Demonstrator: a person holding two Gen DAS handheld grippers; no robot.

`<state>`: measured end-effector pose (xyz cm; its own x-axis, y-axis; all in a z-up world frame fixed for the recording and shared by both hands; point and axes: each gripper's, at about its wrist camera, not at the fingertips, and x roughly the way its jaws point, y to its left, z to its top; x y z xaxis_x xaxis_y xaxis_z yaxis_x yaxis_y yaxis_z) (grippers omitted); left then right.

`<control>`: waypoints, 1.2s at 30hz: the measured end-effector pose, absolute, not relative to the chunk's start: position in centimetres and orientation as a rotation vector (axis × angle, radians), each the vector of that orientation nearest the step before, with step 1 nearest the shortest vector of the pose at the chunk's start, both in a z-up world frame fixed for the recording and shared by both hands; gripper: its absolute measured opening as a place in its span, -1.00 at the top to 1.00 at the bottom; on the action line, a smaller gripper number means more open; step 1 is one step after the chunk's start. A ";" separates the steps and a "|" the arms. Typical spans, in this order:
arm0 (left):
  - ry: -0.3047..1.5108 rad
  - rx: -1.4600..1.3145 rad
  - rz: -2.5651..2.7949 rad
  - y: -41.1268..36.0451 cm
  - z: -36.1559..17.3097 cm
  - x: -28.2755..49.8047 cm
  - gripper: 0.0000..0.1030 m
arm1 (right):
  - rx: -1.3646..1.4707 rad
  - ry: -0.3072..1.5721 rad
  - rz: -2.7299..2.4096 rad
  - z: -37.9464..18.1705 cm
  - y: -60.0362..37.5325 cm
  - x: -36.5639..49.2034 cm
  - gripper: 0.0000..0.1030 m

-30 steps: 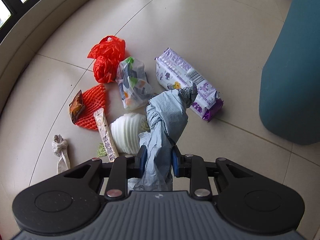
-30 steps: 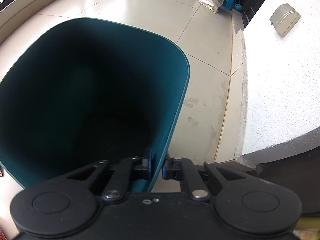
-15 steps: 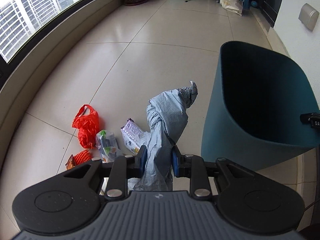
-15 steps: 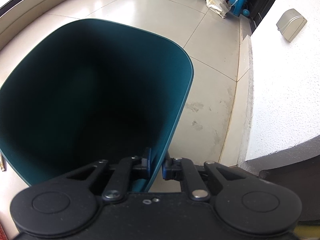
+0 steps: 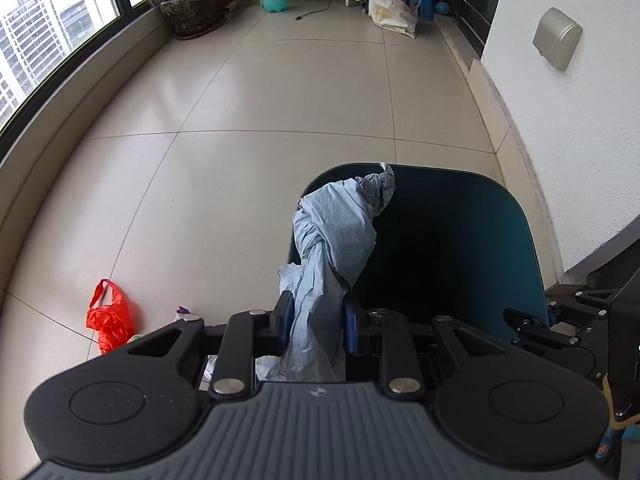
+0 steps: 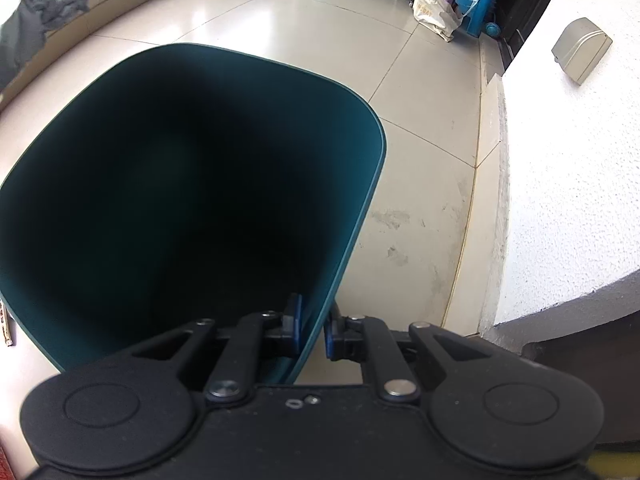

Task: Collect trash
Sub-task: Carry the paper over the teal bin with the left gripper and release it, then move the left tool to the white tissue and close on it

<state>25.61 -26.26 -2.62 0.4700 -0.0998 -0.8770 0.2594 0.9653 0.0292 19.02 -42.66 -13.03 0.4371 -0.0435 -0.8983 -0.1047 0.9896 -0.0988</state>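
Left gripper [image 5: 316, 320] clamps a knotted blue-grey plastic bag [image 5: 336, 236] above the teal bin [image 5: 516, 240]; right gripper [image 6: 312, 330] pinches the bin's rim; red bag [image 5: 110, 316] lies on the floor

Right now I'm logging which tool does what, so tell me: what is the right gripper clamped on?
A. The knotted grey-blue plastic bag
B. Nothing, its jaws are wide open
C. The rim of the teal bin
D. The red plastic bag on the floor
C. In the right wrist view the right gripper has its blue pads pinched on either side of the wall of the teal bin at the rim; the grey-blue bag is in the left gripper.
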 end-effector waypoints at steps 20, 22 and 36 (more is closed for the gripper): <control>1.265 0.305 -0.214 -32.0 -12.4 27.3 0.51 | -0.126 1.114 0.045 -13.0 -43.2 19.2 0.81; 1.270 0.303 -0.207 -32.1 -12.8 27.4 0.48 | -0.125 1.113 0.048 -13.0 -43.3 19.2 0.81; 1.172 0.331 -0.219 -31.4 -10.6 25.9 -0.30 | -0.117 1.111 0.061 -13.1 -43.7 19.1 0.79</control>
<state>25.89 -31.42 -10.62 0.3751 0.0027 -0.9270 0.3377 0.9309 0.1394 19.13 -43.71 -13.11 0.4427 -0.0096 -0.8966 -0.1069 0.9922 -0.0634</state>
